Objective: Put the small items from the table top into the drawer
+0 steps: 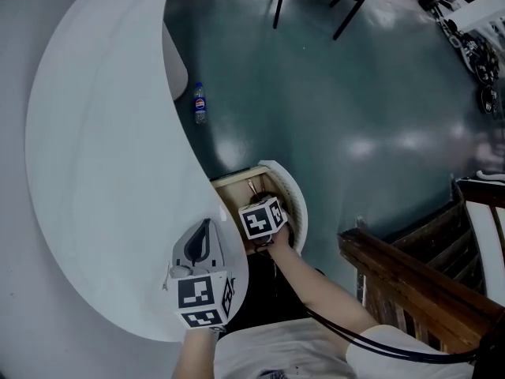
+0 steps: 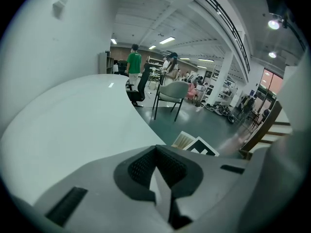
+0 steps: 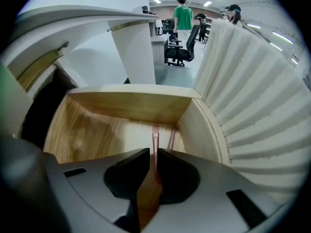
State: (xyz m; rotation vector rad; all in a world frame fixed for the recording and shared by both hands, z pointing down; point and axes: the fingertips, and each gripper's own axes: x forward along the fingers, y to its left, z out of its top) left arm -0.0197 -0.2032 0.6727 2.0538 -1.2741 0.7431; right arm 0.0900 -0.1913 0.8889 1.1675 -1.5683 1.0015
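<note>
The drawer (image 1: pixel 235 181) stands pulled out under the white round table (image 1: pixel 102 156), its wooden inside showing. My right gripper (image 3: pixel 154 155) points steeply down into the drawer (image 3: pixel 131 106) and is shut on a thin pink stick (image 3: pixel 155 141), whose end reaches toward the drawer floor. A second pinkish streak (image 3: pixel 171 139) lies beside it; stick or shadow, I cannot tell. In the head view only that gripper's marker cube (image 1: pixel 262 217) shows. My left gripper (image 1: pixel 205 229) rests over the table's near edge, shut with nothing between its fingers (image 2: pixel 158 176). The table top shows no small items.
The drawer's ribbed white front (image 3: pixel 252 106) curves along the right. A plastic bottle (image 1: pixel 200 103) stands on the dark floor by the table. Chair legs (image 1: pixel 347 14) are farther off, and a wooden stair frame (image 1: pixel 410 283) is at the right. People stand far away.
</note>
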